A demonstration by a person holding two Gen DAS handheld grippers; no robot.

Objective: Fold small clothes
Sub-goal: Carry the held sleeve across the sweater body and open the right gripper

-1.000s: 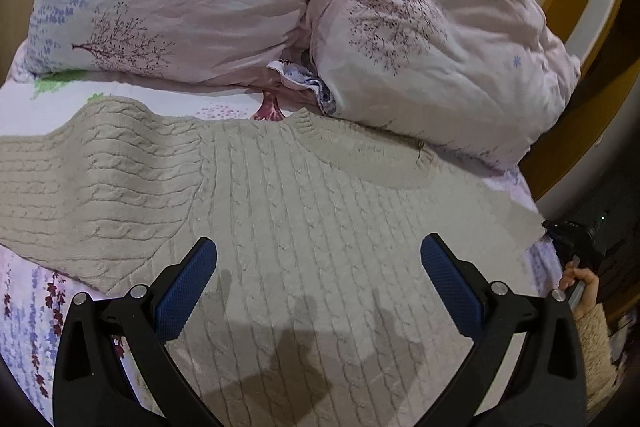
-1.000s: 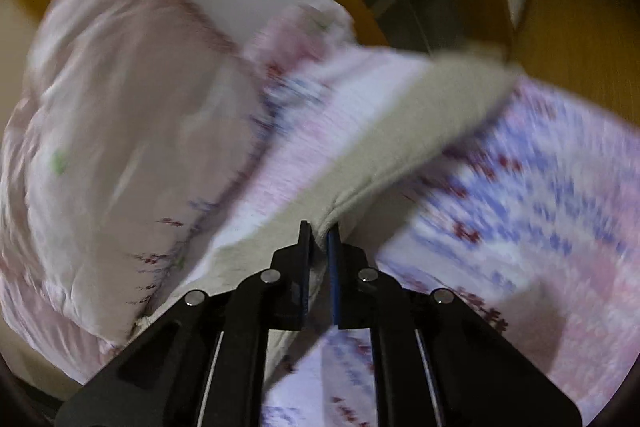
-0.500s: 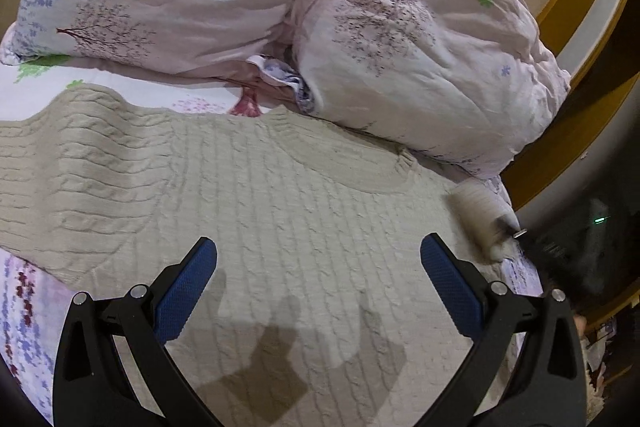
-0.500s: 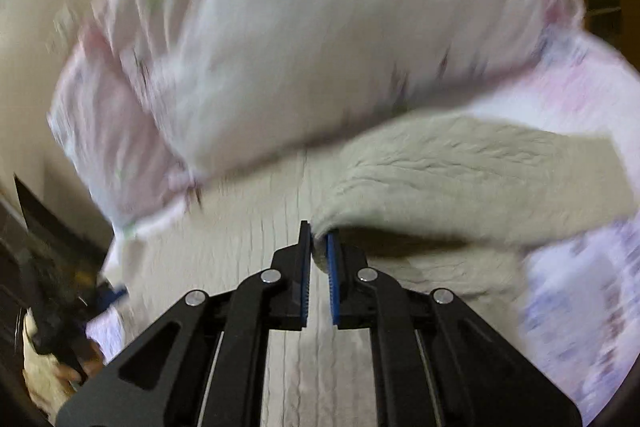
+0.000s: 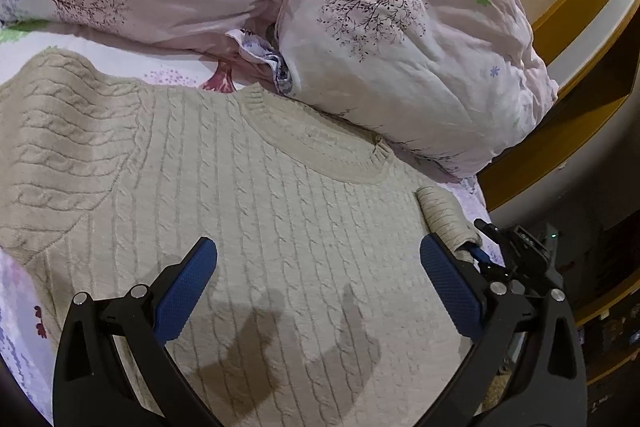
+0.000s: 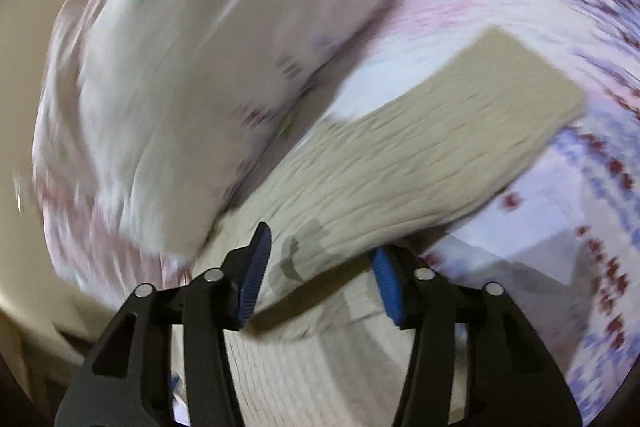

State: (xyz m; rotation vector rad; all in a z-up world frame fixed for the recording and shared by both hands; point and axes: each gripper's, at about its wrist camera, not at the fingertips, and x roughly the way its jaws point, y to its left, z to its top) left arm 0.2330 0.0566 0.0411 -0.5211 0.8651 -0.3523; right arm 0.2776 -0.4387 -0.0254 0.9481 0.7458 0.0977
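Note:
A beige cable-knit sweater lies flat on the bed, neckline toward the pillows. My left gripper hovers open and empty over its chest. The sweater's right sleeve lies folded over at the right edge, with the right gripper showing beside it in the left wrist view. In the blurred right wrist view my right gripper is open, its blue pads on either side of the folded sleeve, which lies across the sweater's body.
Two pink floral pillows lie behind the neckline. A floral bedsheet shows at the left. A wooden bed frame runs along the right, with a dark floor area beyond.
My right gripper carried the right sleeve inward over the sweater's body and has opened, releasing it. The left gripper stayed open, hovering over the chest.

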